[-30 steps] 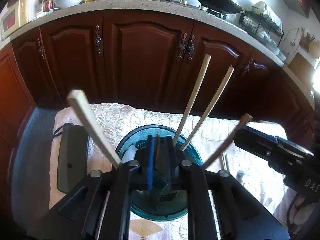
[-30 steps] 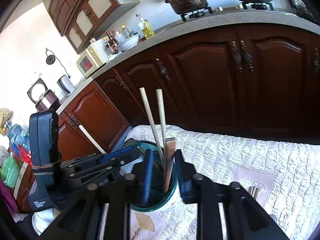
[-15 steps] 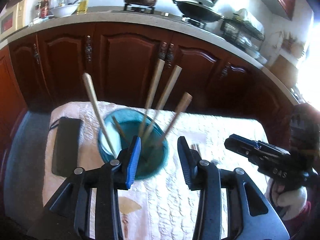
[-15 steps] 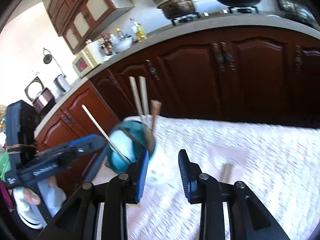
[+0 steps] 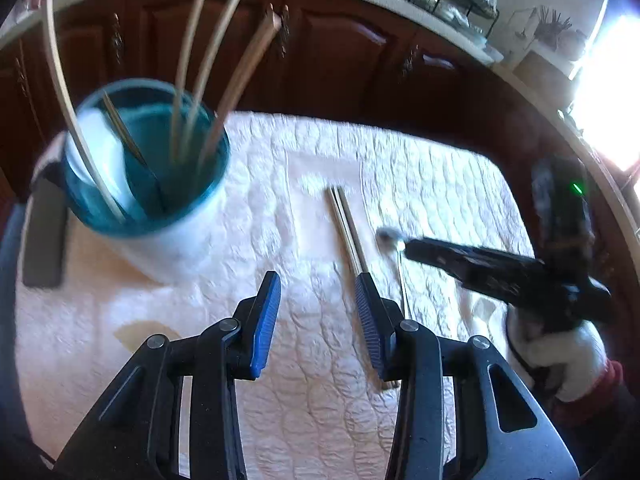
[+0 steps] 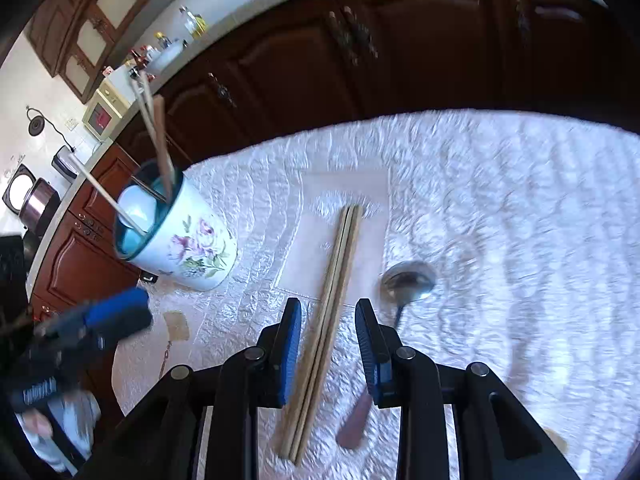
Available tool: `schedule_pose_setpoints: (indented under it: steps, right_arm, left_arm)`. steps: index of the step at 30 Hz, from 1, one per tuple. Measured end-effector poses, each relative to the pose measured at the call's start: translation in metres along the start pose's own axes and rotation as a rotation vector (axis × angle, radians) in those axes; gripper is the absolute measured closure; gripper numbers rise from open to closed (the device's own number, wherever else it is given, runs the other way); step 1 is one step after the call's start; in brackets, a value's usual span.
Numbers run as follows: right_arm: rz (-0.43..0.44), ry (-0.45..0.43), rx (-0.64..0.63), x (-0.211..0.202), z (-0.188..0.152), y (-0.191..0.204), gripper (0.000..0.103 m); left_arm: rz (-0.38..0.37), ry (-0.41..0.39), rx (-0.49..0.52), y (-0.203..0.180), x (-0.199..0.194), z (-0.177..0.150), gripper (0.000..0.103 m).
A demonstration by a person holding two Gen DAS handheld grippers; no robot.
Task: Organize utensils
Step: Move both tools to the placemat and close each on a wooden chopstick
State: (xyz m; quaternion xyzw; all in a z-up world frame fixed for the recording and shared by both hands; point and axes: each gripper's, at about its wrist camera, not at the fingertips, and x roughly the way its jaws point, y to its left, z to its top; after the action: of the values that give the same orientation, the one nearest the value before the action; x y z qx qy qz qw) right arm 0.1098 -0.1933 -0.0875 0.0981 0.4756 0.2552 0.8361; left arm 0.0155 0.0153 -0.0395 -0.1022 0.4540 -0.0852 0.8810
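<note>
I had my right gripper [image 6: 328, 344] poised over the chopsticks [image 6: 334, 276], its jaws spread wide and empty, straddling the pair where they lay side by side on the quilted cloth [image 6: 500, 200]. My left gripper [image 5: 316, 312] was also parted and holding nothing, hovering just beside the same pair. The holder cup [image 6: 188, 240], already bristling with sticks, stood to the left of the chopsticks; a metal spoon [image 6: 408, 280] lay just to their right. To do this well, I judged I should lower squarely, close across both sticks together so neither rolled free, and keep clear of the spoon. The lettering on the left gripper's body was too blurred to read.
</note>
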Motion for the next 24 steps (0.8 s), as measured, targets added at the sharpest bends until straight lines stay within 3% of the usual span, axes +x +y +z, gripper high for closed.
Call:
schedule_pose_setpoints:
  steps: [6, 10, 13, 21, 24]
  right_arm:
    - [-0.008, 0.056, 0.068, 0.046, 0.012, -0.016, 0.078]
    - [0.012, 0.097, 0.111, 0.067, 0.017, -0.026, 0.095]
    - [0.041, 0.077, 0.14, 0.062, 0.013, -0.035, 0.097]
    - [0.002, 0.056, 0.168, 0.026, -0.012, -0.067, 0.097]
    - [0.014, 0.063, 0.177, 0.021, -0.014, -0.072, 0.097]
  left_arm:
    - [0.0, 0.05, 0.006, 0.001, 0.019, -0.006, 0.065]
    - [-0.009, 0.077, -0.003, 0.003, 0.034, -0.006, 0.065]
    - [-0.03, 0.093, -0.019, 0.003, 0.047, -0.002, 0.065]
    - [-0.091, 0.155, -0.054, -0.012, 0.093, 0.007, 0.065]
    - [-0.068, 0.178, -0.034, -0.019, 0.111, 0.009, 0.075]
